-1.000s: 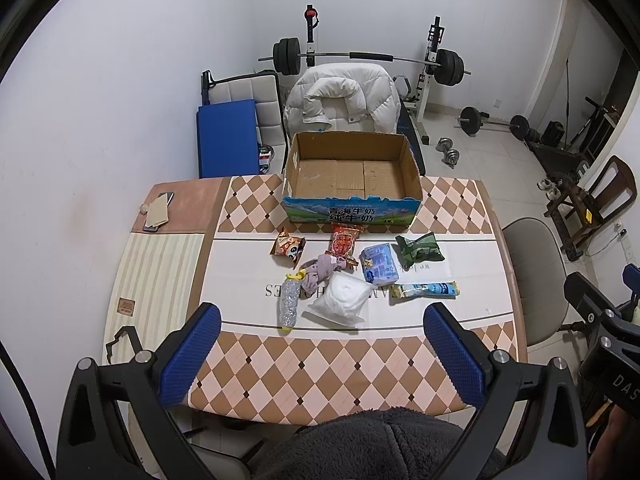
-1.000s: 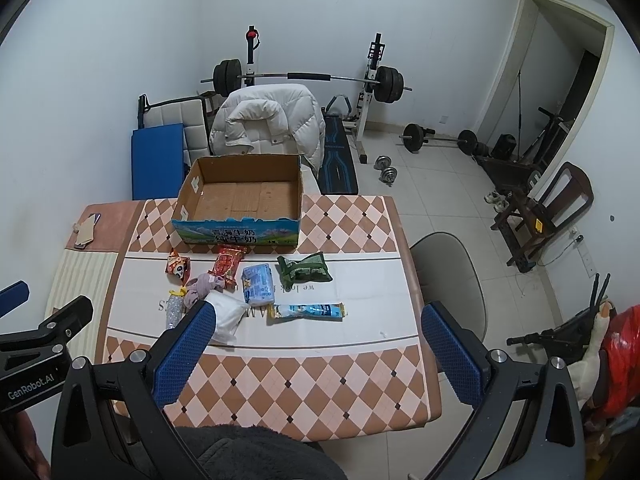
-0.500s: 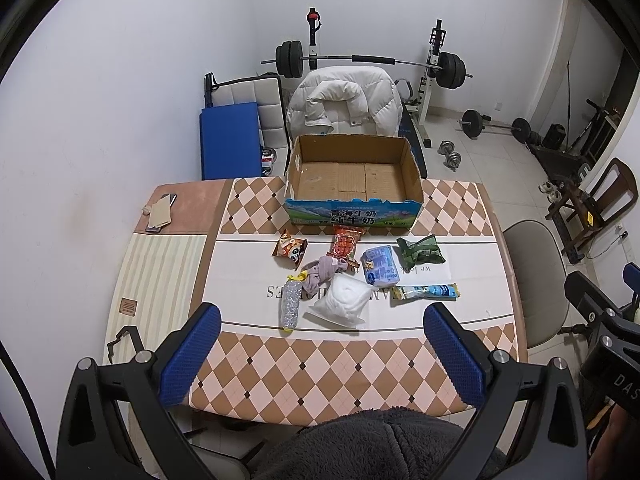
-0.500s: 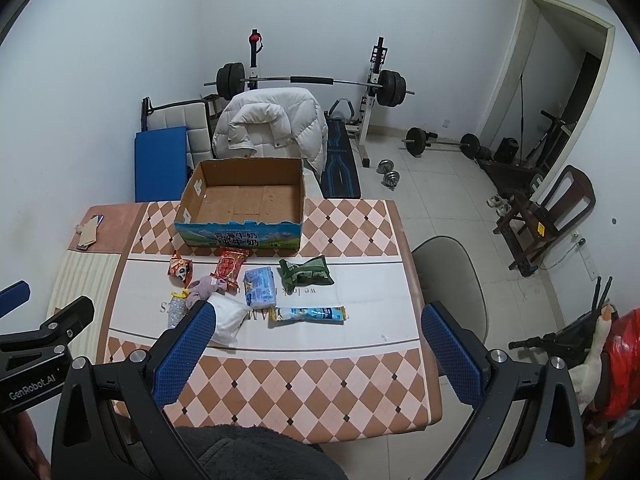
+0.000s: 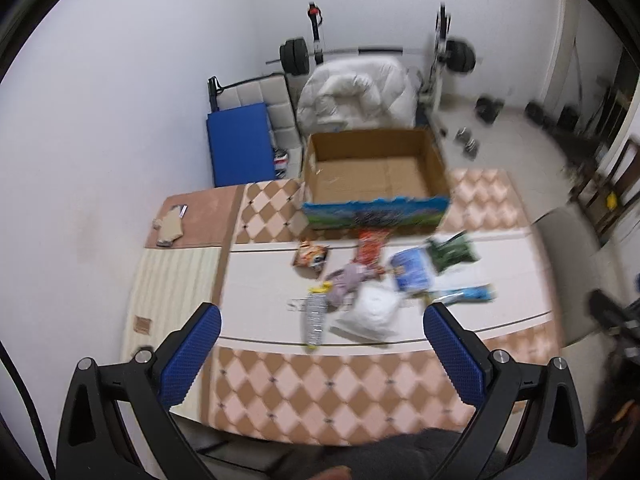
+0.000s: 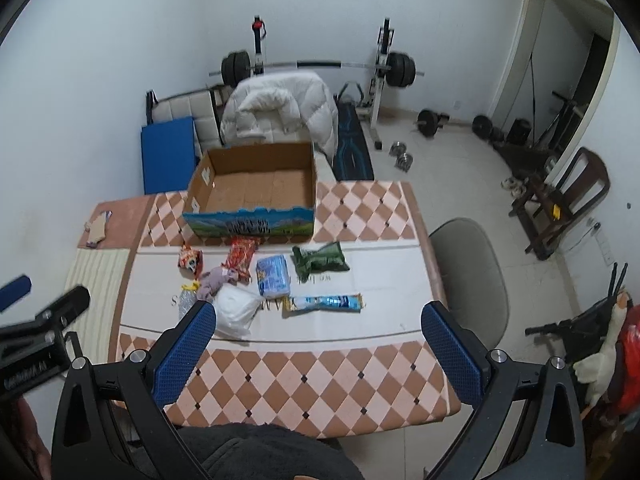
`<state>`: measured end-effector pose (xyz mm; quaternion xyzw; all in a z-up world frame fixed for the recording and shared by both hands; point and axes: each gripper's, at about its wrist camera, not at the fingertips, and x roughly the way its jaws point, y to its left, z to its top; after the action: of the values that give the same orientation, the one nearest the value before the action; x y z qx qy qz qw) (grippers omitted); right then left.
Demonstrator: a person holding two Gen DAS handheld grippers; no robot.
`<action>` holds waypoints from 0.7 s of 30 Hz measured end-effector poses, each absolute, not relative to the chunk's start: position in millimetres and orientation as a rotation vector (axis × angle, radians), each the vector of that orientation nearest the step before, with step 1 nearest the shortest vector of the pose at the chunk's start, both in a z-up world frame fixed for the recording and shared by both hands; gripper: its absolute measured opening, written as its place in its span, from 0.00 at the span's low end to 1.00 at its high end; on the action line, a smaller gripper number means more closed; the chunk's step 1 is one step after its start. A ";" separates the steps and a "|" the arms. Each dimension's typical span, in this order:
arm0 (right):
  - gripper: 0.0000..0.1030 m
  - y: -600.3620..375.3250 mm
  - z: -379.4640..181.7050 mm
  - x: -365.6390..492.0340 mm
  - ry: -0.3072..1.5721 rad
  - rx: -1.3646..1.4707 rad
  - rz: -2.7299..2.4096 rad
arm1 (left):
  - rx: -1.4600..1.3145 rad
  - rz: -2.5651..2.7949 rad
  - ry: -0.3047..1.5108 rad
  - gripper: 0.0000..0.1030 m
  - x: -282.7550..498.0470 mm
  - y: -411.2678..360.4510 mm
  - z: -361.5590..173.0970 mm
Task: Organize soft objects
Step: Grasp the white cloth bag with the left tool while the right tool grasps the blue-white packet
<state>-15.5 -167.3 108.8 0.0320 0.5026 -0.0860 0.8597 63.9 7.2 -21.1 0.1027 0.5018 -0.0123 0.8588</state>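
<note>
An open, empty cardboard box (image 5: 374, 178) (image 6: 256, 188) stands at the far side of the checked table (image 6: 320, 376). In front of it lie several soft packs: a white bag (image 6: 236, 312), a blue tissue pack (image 6: 273, 276), a green pouch (image 6: 320, 260), a long blue-and-white pack (image 6: 324, 304), red snack bags (image 6: 241, 254), a mauve cloth (image 6: 218, 280) and a plastic bottle (image 5: 315, 318). My left gripper (image 5: 320, 356) and right gripper (image 6: 320, 354) are both open and empty, held above the table's near edge.
A grey chair (image 6: 472, 280) stands at the table's right side. A white jacket on a chair (image 6: 280, 112), a blue mat (image 6: 168, 152) and a barbell rack (image 6: 320, 66) are behind the table. A small item (image 5: 170, 228) lies at the table's far left corner.
The left wrist view has shifted and blurred as the left gripper moves forward and down towards the table. The right gripper has advanced slightly. Both stay open.
</note>
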 end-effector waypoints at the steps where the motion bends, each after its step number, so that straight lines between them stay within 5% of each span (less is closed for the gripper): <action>1: 1.00 -171.3 96.2 -9.8 1.074 0.069 -0.186 | 0.246 -0.031 1.074 1.00 73.8 6.0 -36.9; 18: 1.00 -214.5 -176.8 129.9 1.474 0.033 -0.115 | 0.451 -0.286 1.683 1.00 195.4 -69.6 -362.1; 21: 1.00 -210.8 -195.4 150.8 1.498 0.048 -0.080 | 0.402 -0.272 1.723 0.85 198.4 -64.3 -382.4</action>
<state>150.8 -210.8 -195.4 0.0219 0.6805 -0.0365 0.7315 198.4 -64.4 -382.4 0.1751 0.7511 -0.1187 0.6253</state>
